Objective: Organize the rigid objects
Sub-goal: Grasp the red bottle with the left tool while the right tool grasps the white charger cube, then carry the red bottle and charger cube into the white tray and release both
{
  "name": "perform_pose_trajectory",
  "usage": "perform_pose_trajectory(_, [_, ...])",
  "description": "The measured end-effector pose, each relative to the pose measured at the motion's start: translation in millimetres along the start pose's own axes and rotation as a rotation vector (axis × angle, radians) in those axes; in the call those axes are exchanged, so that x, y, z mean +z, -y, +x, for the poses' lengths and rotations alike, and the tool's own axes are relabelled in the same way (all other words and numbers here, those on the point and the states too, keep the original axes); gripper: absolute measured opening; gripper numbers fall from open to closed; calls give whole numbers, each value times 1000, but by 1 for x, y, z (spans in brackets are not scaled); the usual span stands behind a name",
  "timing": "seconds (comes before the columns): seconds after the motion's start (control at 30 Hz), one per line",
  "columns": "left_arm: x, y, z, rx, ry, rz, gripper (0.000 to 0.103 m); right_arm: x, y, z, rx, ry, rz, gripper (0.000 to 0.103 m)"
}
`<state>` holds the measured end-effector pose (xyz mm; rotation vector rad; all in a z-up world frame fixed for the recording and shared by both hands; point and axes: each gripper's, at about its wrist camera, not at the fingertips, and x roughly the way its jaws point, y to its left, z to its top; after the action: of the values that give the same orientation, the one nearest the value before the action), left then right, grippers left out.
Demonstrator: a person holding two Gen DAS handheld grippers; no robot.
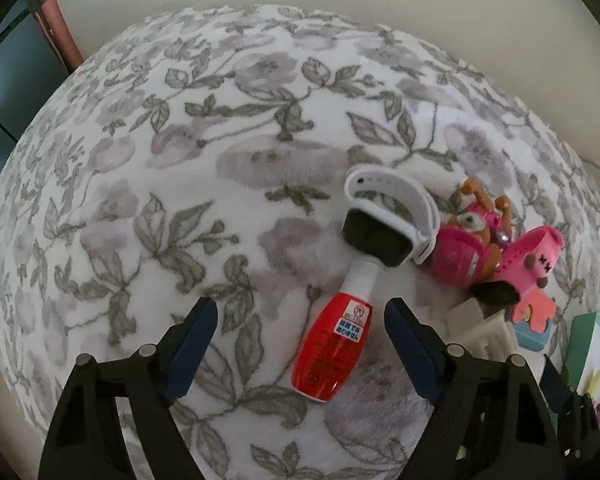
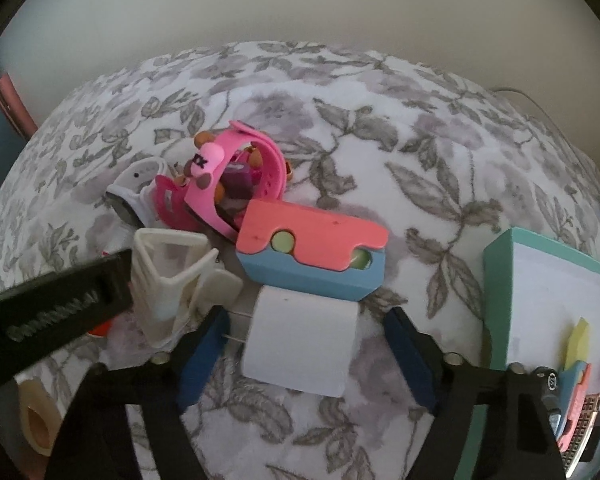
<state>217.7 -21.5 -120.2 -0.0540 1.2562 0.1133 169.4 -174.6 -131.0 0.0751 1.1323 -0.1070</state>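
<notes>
Red bottle between parted jaws

The left gripper (image 1: 300, 344) straddles a red bottle (image 1: 334, 346), untouched; white-strapped watch (image 1: 384, 220) at one o'clock.

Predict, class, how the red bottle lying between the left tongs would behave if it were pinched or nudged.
The red bottle looks like smooth, stiff plastic, so it would probably keep its shape but might slip between the pads. It lies on its side and looks rounded, so a sideways nudge could roll it, though the fuzzy floral blanket should slow that. Its white cap touches the white smartwatch, which may shift too.
</notes>
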Motion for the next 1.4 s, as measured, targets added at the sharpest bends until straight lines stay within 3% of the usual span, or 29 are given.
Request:
perform_pose_trajectory(0.07, [-2, 1, 2, -1, -11, 4, 62, -1, 4, -3, -2, 4, 6, 66])
perform_pose_trajectory(0.13, [-3, 3, 1, -2, -3, 12, 57, -1, 7, -4, 9, 3, 16, 66])
perform_pose_trajectory(0.2, [-3, 6, -2, -9, 7, 25, 37, 1, 7, -2, 14, 2, 18, 66])
perform_pose_trajectory(0.27, [-4, 11, -3, 5, 12, 38, 30, 1, 6, -2, 10, 0, 12, 66])
perform_pose_trajectory(0.5, [-5, 8, -8, 20, 10, 12, 29, -5, 8, -4, 9, -11, 18, 66])
perform_pose_trajectory(0.67, [-3, 3, -24, 31, 43, -20, 29, -6, 15, -12, 57, -28, 55, 66])
perform_pose_trajectory(0.93, [1, 5, -92, 35, 208, -32, 29, 5, 39, -63, 104, 43, 132, 66])
perform_pose_trajectory(1.13, [0, 26, -141, 2, 327, 17, 29, 10, 68, -116, 75, 137, 184, 66])
perform_pose_trajectory(1.4, [-15, 74, -168, -39, 370, 130, 29, 0, 124, -165, -42, 213, 240, 66])
